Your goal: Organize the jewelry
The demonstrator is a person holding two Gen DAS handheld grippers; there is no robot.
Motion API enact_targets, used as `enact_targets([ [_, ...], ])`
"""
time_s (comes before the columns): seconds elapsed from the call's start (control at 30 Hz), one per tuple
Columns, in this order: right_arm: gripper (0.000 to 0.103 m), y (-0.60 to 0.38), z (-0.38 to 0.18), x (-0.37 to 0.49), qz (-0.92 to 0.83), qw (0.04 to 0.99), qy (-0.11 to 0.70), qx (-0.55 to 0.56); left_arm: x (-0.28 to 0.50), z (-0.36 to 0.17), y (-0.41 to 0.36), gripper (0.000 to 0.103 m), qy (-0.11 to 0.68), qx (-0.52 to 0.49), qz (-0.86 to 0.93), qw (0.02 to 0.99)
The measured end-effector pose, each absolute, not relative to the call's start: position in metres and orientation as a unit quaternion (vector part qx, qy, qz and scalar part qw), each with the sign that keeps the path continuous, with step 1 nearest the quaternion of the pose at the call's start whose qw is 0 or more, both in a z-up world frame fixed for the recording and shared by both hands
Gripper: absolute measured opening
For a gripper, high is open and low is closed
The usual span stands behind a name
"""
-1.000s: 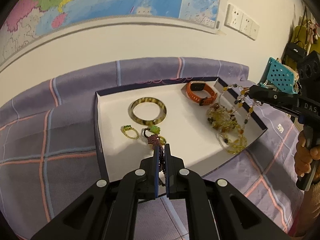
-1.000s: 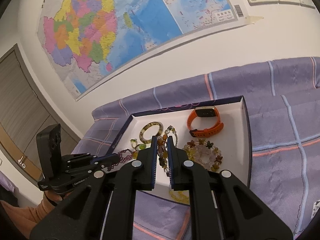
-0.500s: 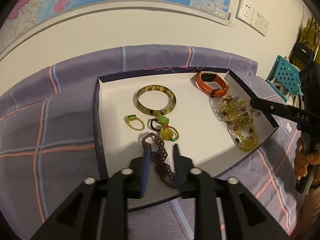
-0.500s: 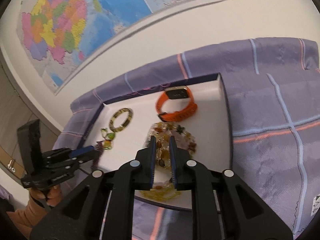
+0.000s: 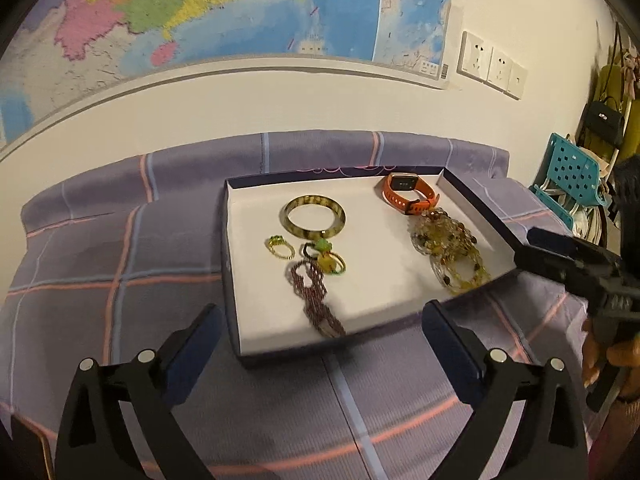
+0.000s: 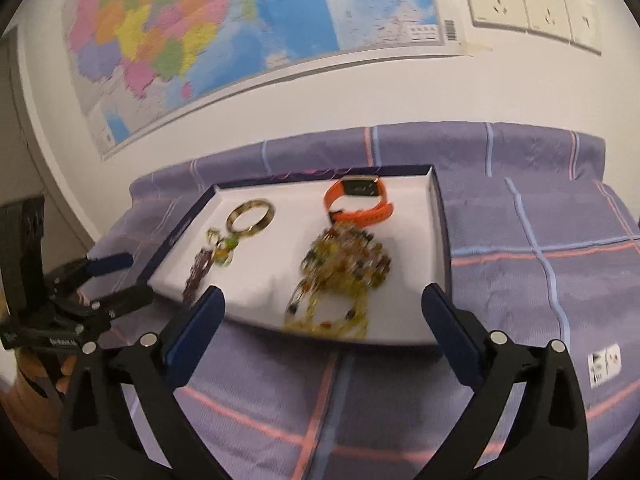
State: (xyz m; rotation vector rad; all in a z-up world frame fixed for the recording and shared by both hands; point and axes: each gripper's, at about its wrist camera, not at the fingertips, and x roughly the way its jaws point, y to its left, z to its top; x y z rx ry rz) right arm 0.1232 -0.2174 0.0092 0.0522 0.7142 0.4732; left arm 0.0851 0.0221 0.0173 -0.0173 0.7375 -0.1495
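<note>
A: Left gripper (image 5: pixel 320 344) first. Jaws opening, spread wide, nothing between the fingers (image 5: pixel 196 344) but purple bedspread (image 5: pixel 100 280) and the near edge of the tray (image 5: pixel 236 280).

B: And the right gripper (image 6: pixel 322 320)?

A: Same story: jaws opening, wide apart, nothing held. Its pads hang over the tray's near rim, touching nothing I can see.

B: So where's the jewelry?

A: All in the tray. Nearest the left gripper, the purple bead chain (image 5: pixel 314 300) lies along the near left part, its end close to the rim. Nearest the right one, the amber necklace (image 5: pixel 450 252) sits heaped on the right side, its loop reaching the front edge.

B: Further in?

A: Just past the chain, a small cluster of rings (image 5: pixel 326 258), and left of them a gold ring (image 5: pixel 280 246) lying apart. Beyond those, the mottled bangle (image 5: pixel 315 222). At the far right corner, the orange watch (image 5: pixel 410 196), just behind the necklace.

B: And behind everything?

A: A white wall with a map (image 5: pixel 224 12) and sockets (image 5: pixel 490 64).
</note>
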Motion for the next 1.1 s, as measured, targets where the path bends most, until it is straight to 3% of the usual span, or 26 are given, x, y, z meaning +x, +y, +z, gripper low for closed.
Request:
enact_targets([
  [0.37, 0.097, -0.189, -0.006, 0.065, 0.194, 0.917, 0.346, -0.047, 0.045, 0.008, 0.019, 0.096, 0.371, -0.024, -0.030, 0.928],
  [1.1, 0.097, -0.191, -0.010, 0.037, 0.190, 0.916, 0.353, -0.026, 0.014, 0.011, 0.008, 0.096, 0.366, -0.011, -0.007, 0.931],
])
